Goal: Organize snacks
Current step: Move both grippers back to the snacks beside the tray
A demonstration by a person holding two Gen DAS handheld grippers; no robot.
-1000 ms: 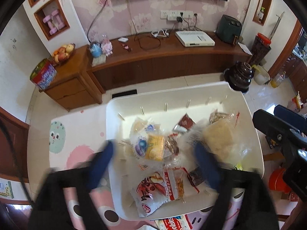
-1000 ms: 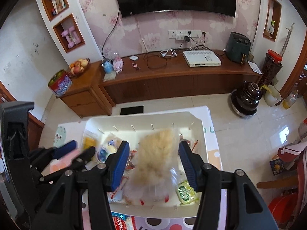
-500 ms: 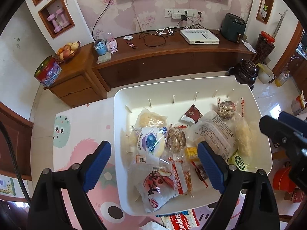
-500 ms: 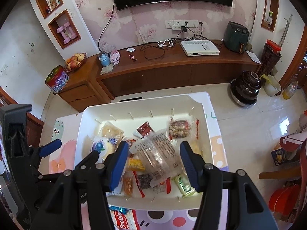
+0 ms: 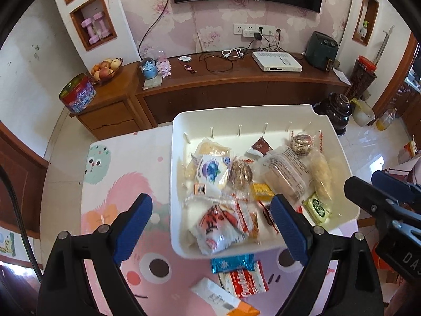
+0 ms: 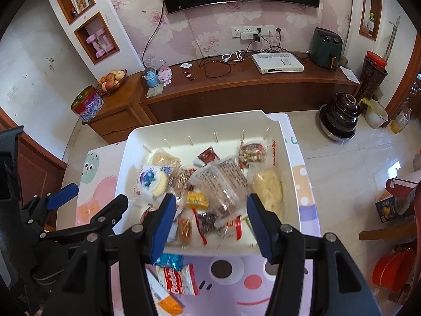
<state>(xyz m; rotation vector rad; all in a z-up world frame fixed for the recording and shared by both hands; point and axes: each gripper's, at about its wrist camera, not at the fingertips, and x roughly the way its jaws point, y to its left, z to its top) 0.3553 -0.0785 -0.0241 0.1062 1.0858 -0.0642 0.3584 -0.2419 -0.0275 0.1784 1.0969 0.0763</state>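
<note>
White rectangular plastic bin (image 5: 339, 155) with a row of small pegs along its far wall sits on a bench covered by a pink cartoon-print mat (image 5: 123, 163); bin holds a loose heap of wrapped snacks. In the bin, left wrist view: white packet with a blueberry picture (image 5: 211, 169) at left; red-and-white printed bag (image 5: 223, 223) at the near wall; clear bag with dense black print (image 5: 284, 168) in the middle, lying tilted; clear bag of pale yellow puffed pieces (image 5: 322, 175) along the right wall; small green packet (image 5: 317, 208) in the near right corner; small yellow packet (image 5: 260, 191) between the printed bag and the clear bag; small dark red sachet (image 5: 259, 146) near the pegs.

Outside the bin, on the mat just beside its near wall: blue foil packet (image 6: 168, 260), red-and-white cookie packet (image 6: 177, 280) touching it, white-and-orange box (image 6: 163, 299) nearest the camera, partly cut off.

Left gripper (image 5: 211, 230): blue-padded fingers spread wide, nothing between them; one finger over the mat, the other over the near right part of the bin; above the snacks, not touching.

Right gripper (image 6: 211, 226): fingers about half apart, released, nothing clasped; hovers over the near wall of the bin, the clear printed bag lying below and beyond the gap.

Left gripper also visible at the left edge of the right wrist view.
</note>
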